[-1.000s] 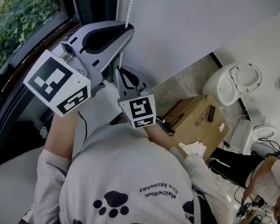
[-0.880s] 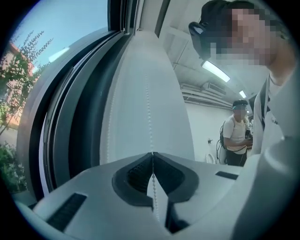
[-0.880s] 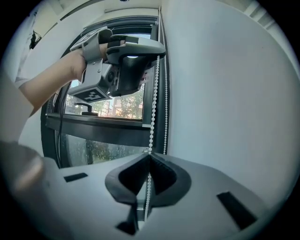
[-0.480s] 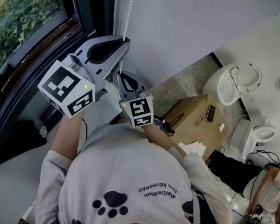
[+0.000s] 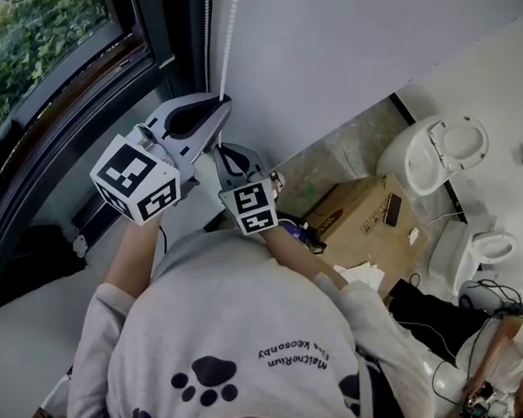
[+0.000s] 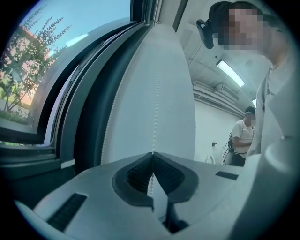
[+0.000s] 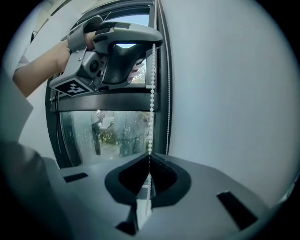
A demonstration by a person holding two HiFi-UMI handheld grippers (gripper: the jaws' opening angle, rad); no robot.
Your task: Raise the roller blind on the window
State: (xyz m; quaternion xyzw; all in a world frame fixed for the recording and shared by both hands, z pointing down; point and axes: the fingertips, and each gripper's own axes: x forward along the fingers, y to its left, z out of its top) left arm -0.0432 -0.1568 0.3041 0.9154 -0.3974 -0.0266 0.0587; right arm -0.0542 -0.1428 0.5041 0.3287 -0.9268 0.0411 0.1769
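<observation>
Left gripper (image 6: 153, 153) and right gripper (image 7: 149, 155) each clamped the white bead chain (image 7: 152, 93); small round beads pinched between dark ribbed pads (image 6: 139, 174).

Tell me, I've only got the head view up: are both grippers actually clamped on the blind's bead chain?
Observer: The left gripper is shut on the bead chain; its own view shows the jaws together on it.
Operator: And the right one?
Observer: The right gripper is shut on the chain too, plain in its own view.
Operator: Same strand?
Observer: Yes. The right gripper view shows one strand running straight up from its jaws into the left gripper above.
</observation>
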